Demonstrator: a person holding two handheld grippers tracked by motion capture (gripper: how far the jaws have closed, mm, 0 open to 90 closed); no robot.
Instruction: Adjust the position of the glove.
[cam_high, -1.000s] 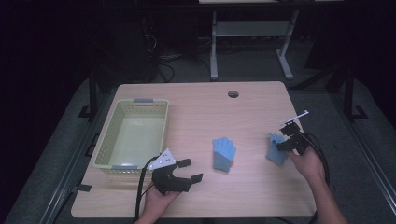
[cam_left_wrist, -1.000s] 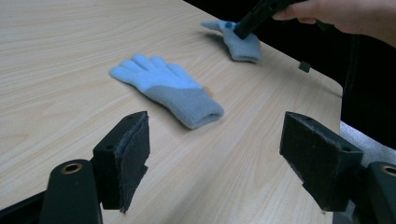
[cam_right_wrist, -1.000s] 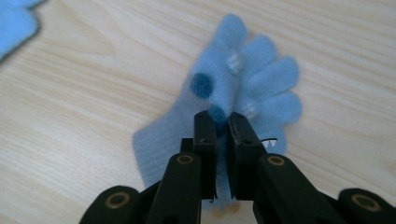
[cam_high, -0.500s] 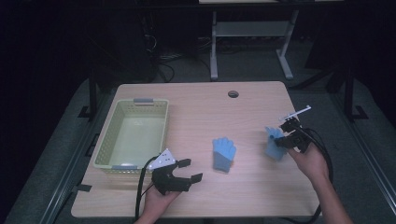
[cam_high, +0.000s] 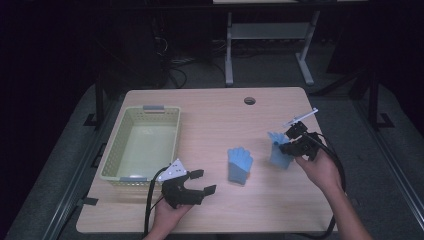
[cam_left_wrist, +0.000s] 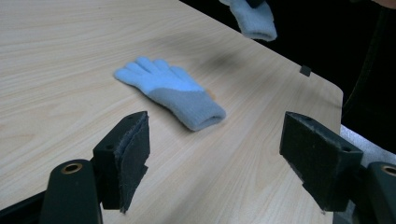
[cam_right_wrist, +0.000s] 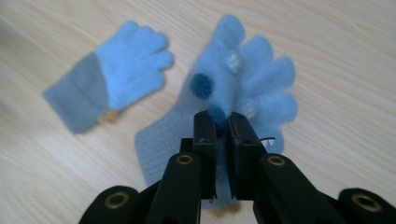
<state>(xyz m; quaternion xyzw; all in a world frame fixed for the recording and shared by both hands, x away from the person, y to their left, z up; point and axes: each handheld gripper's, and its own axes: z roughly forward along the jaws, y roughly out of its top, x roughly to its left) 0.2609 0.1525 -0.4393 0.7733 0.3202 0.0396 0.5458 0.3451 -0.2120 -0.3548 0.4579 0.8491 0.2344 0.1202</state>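
Light wood tabletop (cam_high: 210, 115) is filling the middle of the high view, dark floor around it. Pale green plastic basket (cam_high: 116, 150) is sitting at the tabletop's left, nothing visible inside it.

Left claw (cam_high: 197, 181) is sitting low at bottom centre of the high view, held by the person's left hand (cam_high: 167, 217), black cable (cam_high: 150, 200) looping beside it, grey three-cornered plate (cam_high: 173, 170) on top. Its jaws are spread wide with nothing between them. In the left gripper view the left claw (cam_left_wrist: 215, 154) is pointing at a light blue knit glove with a grey cuff (cam_left_wrist: 170, 91), lying flat on the tabletop (cam_left_wrist: 60, 56) ahead of the jaws, apart from them. Same glove (cam_high: 240, 165) is lying just right of centre in the high view.

Right claw (cam_high: 281, 145) is at the right of the high view, held by the person's right hand (cam_high: 317, 167), clenched on a second light blue knit glove with dark blue dots (cam_high: 278, 150). In the right gripper view the right claw (cam_right_wrist: 222, 122) is pinching this dotted glove (cam_right_wrist: 252, 79) near its middle, fingers fanning toward the upper right of the frame, cuff end toward lower left. Grey-cuffed glove (cam_right_wrist: 109, 81) is showing at upper left there, blurred, on the tabletop (cam_right_wrist: 336, 70) and apart from the dotted one. The dotted glove's cuff (cam_left_wrist: 254, 18) is showing at the top of the left gripper view, seemingly lifted off the wood.
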